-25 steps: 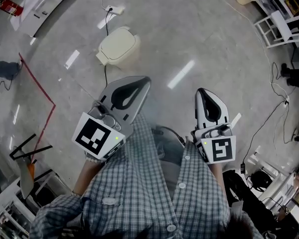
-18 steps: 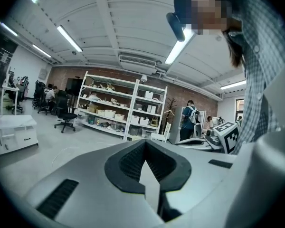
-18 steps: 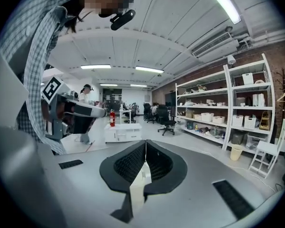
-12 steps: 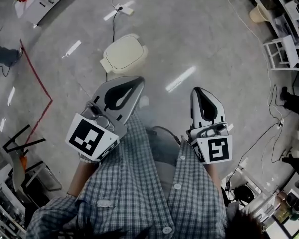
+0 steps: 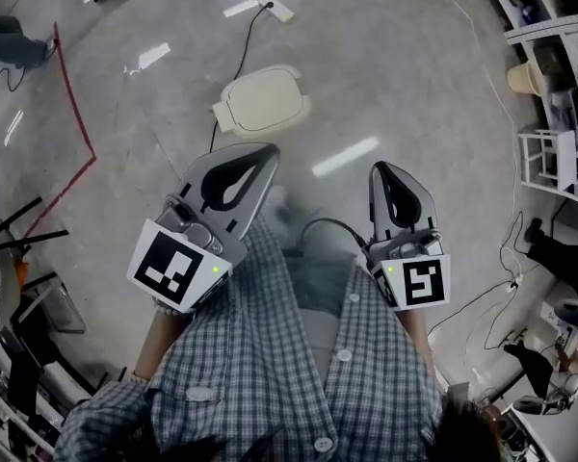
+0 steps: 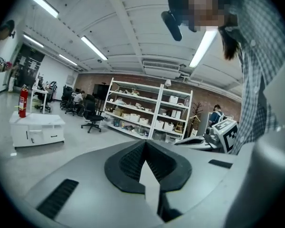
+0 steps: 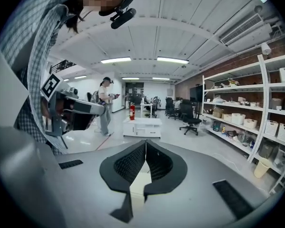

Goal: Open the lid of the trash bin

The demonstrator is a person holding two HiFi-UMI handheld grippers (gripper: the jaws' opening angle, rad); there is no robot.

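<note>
The cream-coloured rounded plastic trash bin (image 5: pixel 262 99), with its lid down, is seen on the grey polished floor (image 5: pixel 414 65), ahead of the 2 grippers and apart from them. The left gripper (image 5: pixel 268 150) and the right gripper (image 5: pixel 385 167) are closed, with nothing gripped between the jaws.

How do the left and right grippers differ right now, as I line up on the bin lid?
In the head view the left gripper slants toward the trash bin, while the right gripper points straighter ahead. The left gripper's tip lies nearer the bin than the right gripper's tip. Both have their jaws together on nothing, and neither touches the bin, whose lid looks down.
</note>
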